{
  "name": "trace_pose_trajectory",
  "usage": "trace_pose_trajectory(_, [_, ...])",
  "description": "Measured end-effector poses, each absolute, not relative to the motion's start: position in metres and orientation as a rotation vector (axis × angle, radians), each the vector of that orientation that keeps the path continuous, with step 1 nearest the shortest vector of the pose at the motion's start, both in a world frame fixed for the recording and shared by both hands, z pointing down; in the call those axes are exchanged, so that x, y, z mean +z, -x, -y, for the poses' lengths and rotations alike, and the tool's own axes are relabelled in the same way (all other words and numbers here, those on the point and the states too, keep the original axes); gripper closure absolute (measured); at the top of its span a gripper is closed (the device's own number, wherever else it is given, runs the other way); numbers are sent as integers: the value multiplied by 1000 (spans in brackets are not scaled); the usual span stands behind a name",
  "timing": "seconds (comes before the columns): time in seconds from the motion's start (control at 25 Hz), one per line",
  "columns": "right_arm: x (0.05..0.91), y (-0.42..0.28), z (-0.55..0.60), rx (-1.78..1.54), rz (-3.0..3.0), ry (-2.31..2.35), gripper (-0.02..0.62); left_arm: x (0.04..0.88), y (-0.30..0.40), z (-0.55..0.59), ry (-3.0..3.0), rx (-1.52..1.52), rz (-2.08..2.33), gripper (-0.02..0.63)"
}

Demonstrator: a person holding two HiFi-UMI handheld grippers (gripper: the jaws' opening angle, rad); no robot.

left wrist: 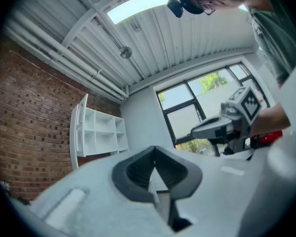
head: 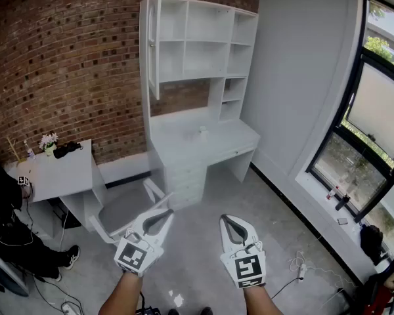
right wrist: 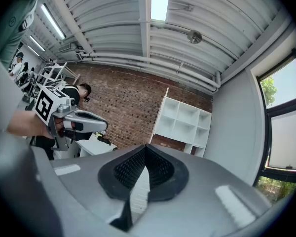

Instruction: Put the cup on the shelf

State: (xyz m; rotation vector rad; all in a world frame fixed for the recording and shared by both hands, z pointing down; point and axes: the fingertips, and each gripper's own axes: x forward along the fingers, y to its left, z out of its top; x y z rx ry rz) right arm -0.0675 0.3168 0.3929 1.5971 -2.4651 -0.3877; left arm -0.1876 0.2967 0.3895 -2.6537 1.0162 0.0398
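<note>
Brick wall at the back, grey floor. Against the wall stands a white bench [head: 177, 140] with a shelf [head: 207, 41] unit built over it, and the unit's tall left door [head: 155, 44] stands open. Cup [head: 202, 130]: a small pale object alone near the middle of the bench top, too small from here to show rim or handle; I take it for the cup. It is well apart from both tools. The left hand-held gripper [head: 163, 214] and right hand-held gripper [head: 227, 219] are held low in front of the person, side by side, pointing toward the bench. Each has its jaws fully together with nothing between them.

Risks, as I judge them:
- A grey-seated chair [head: 125, 209] stands between the person and the bench on the left, so the approach could clip it.
- Loose cables [head: 295, 264] lie on the floor to the right, a trip hazard.
- Jaws not opened before reaching the cup would push it along or tip it.
- A pale cup on a white top is easy to misjudge.
- On the lift, the open door and the narrow compartments leave room for a knock.
</note>
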Motion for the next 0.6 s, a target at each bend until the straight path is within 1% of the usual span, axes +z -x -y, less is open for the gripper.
trace_pose_trajectory(0.6, [397,109,-336,-313,2502,-1593,591,396,224,-312,2675,40,-986,603])
